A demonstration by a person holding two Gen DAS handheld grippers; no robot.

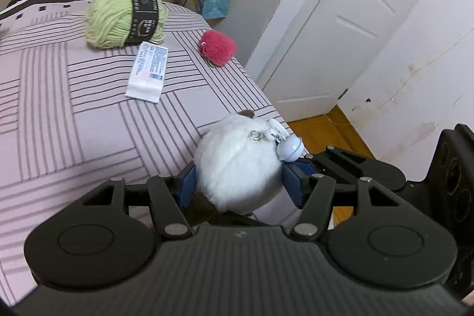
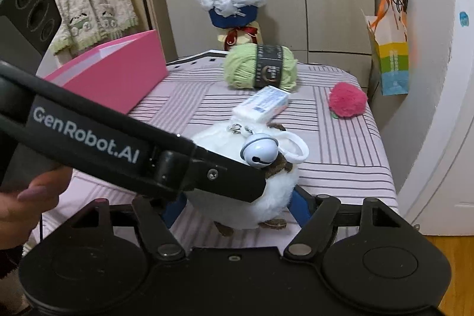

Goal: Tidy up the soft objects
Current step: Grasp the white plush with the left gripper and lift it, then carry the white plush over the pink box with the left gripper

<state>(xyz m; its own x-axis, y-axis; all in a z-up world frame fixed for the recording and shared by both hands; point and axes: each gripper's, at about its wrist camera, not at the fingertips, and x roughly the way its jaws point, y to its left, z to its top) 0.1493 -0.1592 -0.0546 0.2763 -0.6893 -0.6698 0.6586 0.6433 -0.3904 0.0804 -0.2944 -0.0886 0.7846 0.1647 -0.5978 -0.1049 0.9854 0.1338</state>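
Observation:
A white plush toy (image 1: 237, 168) with brown paws and a pale bell (image 1: 288, 151) sits between the blue pads of my left gripper (image 1: 240, 182), which is shut on it over the bed's near corner. In the right wrist view the same plush toy (image 2: 266, 191) lies between the fingers of my right gripper (image 2: 238, 206). Its pads stand close on either side without squeezing, so it is open. The left gripper's finger (image 2: 207, 168) crosses in front of the toy there. Green yarn (image 1: 118, 19), a pink pompom (image 1: 217, 48) and a white packet (image 1: 148, 73) lie on the bed.
The bed (image 1: 59, 108) has a striped pink sheet. A pink box (image 2: 118, 79) stands at its left side. Behind are a bouquet (image 2: 234, 8), a hanging gift bag (image 2: 391, 61) and wardrobe doors. A white door (image 1: 340, 34) and wooden floor lie to the right. A hand (image 2: 29, 203) holds the left gripper.

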